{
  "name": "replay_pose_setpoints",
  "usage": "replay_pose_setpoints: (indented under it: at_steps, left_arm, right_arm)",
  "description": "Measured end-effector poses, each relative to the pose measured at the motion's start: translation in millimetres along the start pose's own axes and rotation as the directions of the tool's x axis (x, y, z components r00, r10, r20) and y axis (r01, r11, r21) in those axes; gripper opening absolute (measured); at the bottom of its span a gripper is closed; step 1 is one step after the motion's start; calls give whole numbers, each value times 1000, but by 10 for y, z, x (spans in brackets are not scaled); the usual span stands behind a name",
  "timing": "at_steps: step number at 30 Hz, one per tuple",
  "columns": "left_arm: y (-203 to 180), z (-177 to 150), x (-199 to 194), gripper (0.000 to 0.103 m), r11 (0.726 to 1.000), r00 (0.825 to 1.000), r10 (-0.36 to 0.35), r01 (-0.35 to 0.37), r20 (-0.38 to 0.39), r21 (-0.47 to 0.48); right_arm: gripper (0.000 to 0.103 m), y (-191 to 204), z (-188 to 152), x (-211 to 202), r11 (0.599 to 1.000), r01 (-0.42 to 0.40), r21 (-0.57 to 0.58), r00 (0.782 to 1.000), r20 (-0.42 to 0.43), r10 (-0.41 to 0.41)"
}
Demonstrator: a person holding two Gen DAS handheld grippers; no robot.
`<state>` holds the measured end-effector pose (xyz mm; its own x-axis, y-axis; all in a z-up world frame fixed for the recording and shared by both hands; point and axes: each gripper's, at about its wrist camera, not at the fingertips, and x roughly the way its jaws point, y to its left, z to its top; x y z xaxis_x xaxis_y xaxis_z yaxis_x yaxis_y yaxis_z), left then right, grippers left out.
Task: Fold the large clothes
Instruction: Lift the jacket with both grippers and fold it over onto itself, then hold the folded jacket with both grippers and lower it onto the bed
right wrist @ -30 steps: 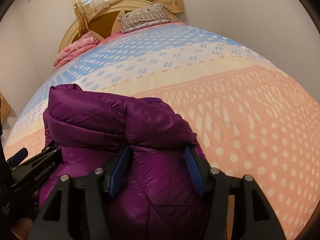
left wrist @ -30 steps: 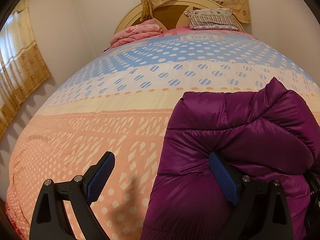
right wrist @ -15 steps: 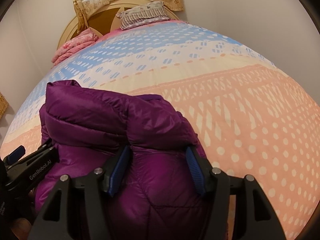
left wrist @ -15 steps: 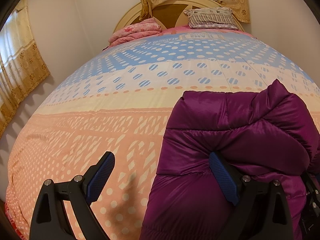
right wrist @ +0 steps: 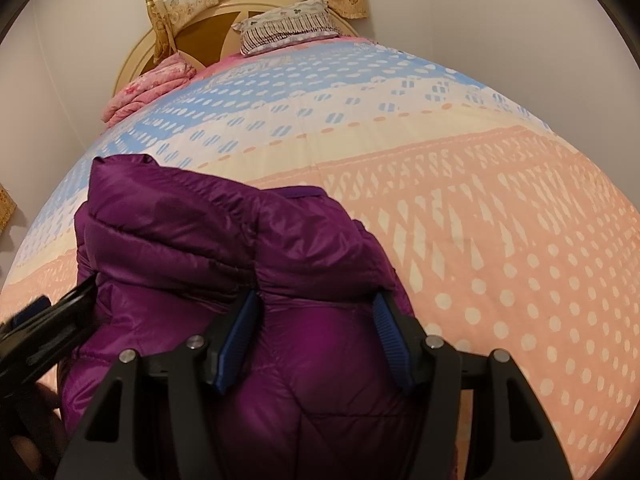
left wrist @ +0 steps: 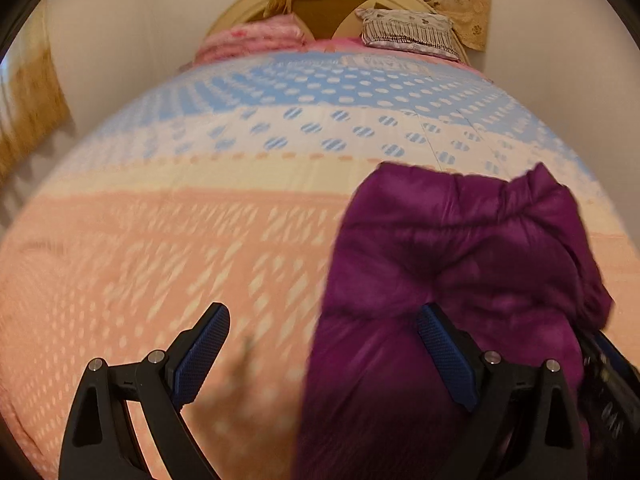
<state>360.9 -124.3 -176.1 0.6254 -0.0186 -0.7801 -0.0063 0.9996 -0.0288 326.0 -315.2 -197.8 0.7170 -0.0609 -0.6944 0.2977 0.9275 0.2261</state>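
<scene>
Purple jacket point(right wrist: 240, 248) fills right tongs point(right wrist: 316, 332); left view blurred.

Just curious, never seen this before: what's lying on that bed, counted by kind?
Purple puffer jacket: 1
Striped pillow: 1
Folded pink blanket: 1
Patterned quilt spread over the bed: 1
Total: 4

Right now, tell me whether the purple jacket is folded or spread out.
Folded. The purple jacket sits on the bedspread as a compact bundle, its upper part doubled over the quilted body, with no sleeves lying out flat.
</scene>
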Motion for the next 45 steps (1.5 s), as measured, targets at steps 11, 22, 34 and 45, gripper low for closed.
replay_pose_setpoints:
  at_steps: [11, 22, 34, 45]
  left_arm:
    - [185, -508, -430, 95, 986, 987, -146, 140, 63, 95]
    - [116, -599, -345, 95, 984, 984, -154, 144, 89, 108]
    - [-244, -636, -511, 24, 945, 965, -252, 227, 78, 237]
    - [-53, -573, -1317, 14, 945, 951, -171, 85, 258, 315]
  right_arm:
    - [69, -494, -439, -370, 996, -8, 92, 998, 66, 2]
    - [66, -320, -445, -184, 999, -44, 6, 999, 11, 44]
    - [23, -274, -490, -201, 990, -138, -17, 990, 9, 138]
    - [18, -68, -479, -648, 977, -215, -11, 973, 82, 215]
